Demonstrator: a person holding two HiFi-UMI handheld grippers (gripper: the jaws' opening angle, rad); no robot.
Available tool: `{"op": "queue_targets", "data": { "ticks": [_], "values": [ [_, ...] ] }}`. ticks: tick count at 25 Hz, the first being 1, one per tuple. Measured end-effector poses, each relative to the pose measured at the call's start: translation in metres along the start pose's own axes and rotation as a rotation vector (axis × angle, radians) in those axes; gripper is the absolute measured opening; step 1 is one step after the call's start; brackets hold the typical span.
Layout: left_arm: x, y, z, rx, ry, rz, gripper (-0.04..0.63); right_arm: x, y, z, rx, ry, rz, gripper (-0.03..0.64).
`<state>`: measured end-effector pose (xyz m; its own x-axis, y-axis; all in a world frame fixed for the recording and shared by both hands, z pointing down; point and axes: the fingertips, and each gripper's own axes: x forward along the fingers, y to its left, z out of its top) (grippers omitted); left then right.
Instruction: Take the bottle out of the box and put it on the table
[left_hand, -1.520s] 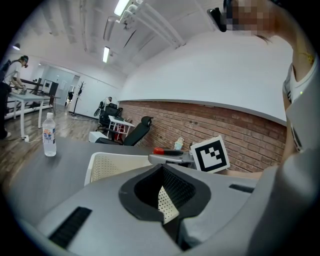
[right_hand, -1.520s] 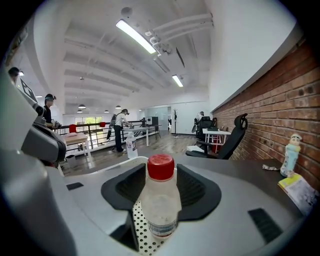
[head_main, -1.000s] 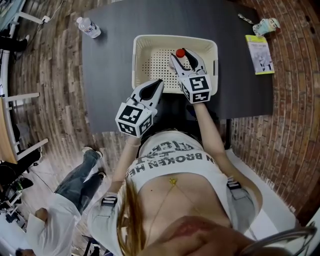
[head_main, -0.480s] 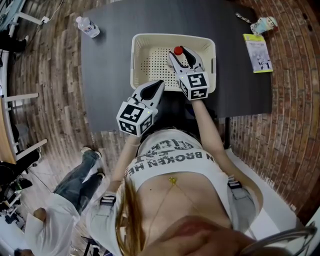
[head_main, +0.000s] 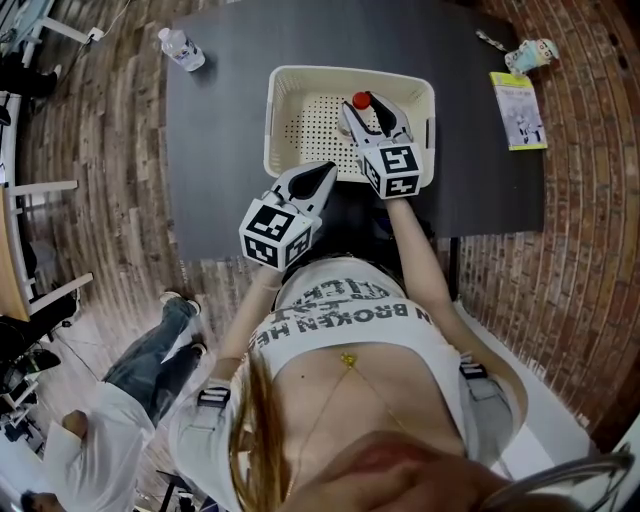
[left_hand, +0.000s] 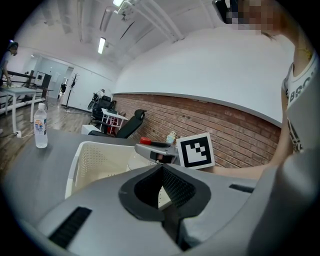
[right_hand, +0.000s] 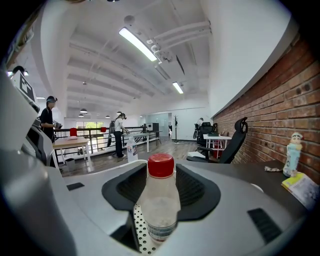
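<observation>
Right gripper (head_main: 368, 112) (right_hand: 161, 175): reaching into the cream perforated box (head_main: 285, 85) from its near side. The jaws stand wide and are set on either side of the bottle (head_main: 360, 100) (right_hand: 161, 205), with both pads bearing on its clear body below the red cap. The bottle stands upright inside the box, towards the right half and over the perforated floor. Whether its base rests on that floor or is clear of it cannot be settled from these views.

Left gripper (head_main: 322, 170) (left_hand: 161, 167): jaws closed together with nothing between them. It is held outside the box, just beside the near left corner, and points towards it.

Table (head_main: 220, 150): dark grey, with the box at its middle. A second water bottle (head_main: 183, 50) (left_hand: 41, 132) with a white cap stands at the far left corner, well apart from the box. A yellow-green booklet (head_main: 517, 108) lies near the right edge, with a small figurine (head_main: 530, 52) (right_hand: 292, 152) just beyond it.

A second person stands on the wooden floor to the left of the table.
</observation>
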<state>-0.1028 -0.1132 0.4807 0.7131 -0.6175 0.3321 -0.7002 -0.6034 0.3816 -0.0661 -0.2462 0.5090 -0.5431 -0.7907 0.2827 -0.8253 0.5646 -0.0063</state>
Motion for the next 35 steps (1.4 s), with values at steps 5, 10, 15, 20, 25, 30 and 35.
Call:
{"op": "queue_targets", "data": {
  "ticks": [5, 10, 15, 20, 25, 30, 35],
  "values": [
    [0.000, -0.002, -0.002, -0.003, 0.009, -0.010, 0.000, 0.000, 0.000, 0.000, 0.005, -0.002, 0.004, 0.179],
    [-0.002, -0.001, -0.004, -0.013, 0.013, -0.011, 0.000, 0.000, 0.000, 0.000, 0.005, 0.000, 0.004, 0.179],
    [-0.002, -0.003, -0.004, -0.009, 0.013, -0.016, 0.000, 0.000, 0.000, 0.000, 0.007, -0.001, 0.002, 0.179],
    [-0.002, -0.005, -0.003, -0.006, 0.007, -0.015, 0.000, -0.001, -0.001, 0.001, 0.009, -0.002, 0.001, 0.179],
    [-0.005, -0.007, -0.005, -0.009, 0.005, -0.007, 0.000, -0.002, -0.001, 0.000, 0.016, -0.009, 0.000, 0.179],
    [-0.013, -0.008, -0.003, -0.004, -0.012, 0.005, 0.000, -0.006, 0.002, 0.002, -0.006, -0.003, 0.028, 0.175],
    [-0.020, -0.007, -0.002, -0.007, -0.019, 0.016, 0.000, -0.014, 0.006, 0.016, -0.002, 0.003, 0.066, 0.163]
  ]
}}
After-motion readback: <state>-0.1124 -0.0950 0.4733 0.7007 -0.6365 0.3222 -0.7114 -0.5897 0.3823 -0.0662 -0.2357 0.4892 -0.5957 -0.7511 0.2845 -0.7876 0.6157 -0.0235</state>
